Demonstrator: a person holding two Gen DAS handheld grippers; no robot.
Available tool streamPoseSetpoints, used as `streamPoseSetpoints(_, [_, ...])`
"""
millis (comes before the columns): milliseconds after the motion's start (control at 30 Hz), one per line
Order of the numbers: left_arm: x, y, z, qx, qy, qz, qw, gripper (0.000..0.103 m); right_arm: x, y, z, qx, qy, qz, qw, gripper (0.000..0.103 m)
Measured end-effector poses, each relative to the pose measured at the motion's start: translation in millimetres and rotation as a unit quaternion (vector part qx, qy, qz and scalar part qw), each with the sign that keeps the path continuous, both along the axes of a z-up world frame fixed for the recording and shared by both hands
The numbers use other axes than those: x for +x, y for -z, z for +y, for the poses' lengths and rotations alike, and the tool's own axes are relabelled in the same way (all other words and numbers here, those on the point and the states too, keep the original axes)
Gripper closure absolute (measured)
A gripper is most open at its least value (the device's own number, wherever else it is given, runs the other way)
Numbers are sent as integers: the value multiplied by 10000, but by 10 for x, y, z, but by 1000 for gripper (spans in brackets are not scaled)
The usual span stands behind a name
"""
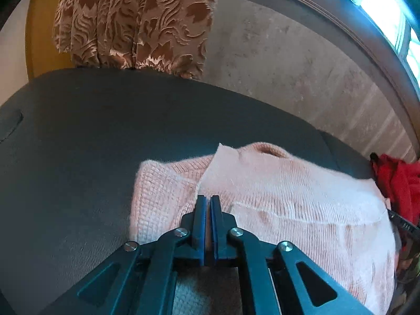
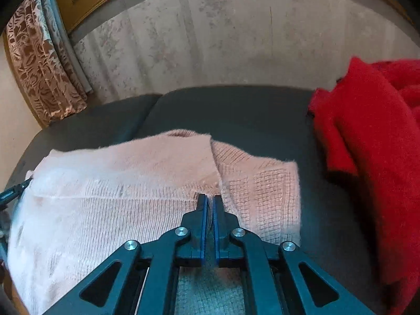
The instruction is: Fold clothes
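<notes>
The left gripper (image 1: 208,199) is clenched on a fold of the pale pink knitted sweater (image 1: 275,191), its blue-lined jaws pinching fabric. The right gripper (image 2: 209,199) is likewise clamped on the sweater (image 2: 118,197). The garment lies partly folded on the dark grey cushioned seat (image 1: 78,136), collar toward its far edge. A red fuzzy garment (image 2: 372,136) lies heaped at the seat's right edge, just beside the sweater.

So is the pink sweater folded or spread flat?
Partly folded: both sides of the pink sweater are turned in over its middle, on the dark seat.
</notes>
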State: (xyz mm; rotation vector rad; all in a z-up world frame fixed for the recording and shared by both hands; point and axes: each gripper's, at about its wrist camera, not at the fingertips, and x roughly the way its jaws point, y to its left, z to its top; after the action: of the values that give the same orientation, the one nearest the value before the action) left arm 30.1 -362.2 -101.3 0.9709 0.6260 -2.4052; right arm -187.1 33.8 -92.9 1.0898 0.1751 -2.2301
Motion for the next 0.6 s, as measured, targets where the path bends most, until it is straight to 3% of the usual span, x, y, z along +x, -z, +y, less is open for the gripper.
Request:
streamPoseSetpoints(267, [484, -58, 462, -328, 401, -88, 9986, 99, 506, 64, 726, -586, 90, -459, 9972, 100])
streamPoseSetpoints(400, [474, -147, 508, -518, 302, -325, 9977, 99, 723, 79, 995, -899, 93, -532, 9945, 93])
streamPoseSetpoints(467, [521, -353, 580, -790, -8, -167, 9967, 99, 762, -16, 1128, -1240, -41, -662, 9901, 72])
streamPoseSetpoints(500, [578, -509, 669, -951, -92, 98, 9954, 98, 807, -97, 1231, -1454, -156, -687, 9869, 52])
streamPoseSetpoints(533, [622, -644, 766, -1056, -111, 330, 9938, 92, 852, -177, 1334, -1666, -270, -711, 9831, 39])
streamPoseSetpoints(600, [621, -836, 1045, -960, 215, 734, 9924, 88, 941, -329, 1545, -2070, -499, -766, 9741, 24])
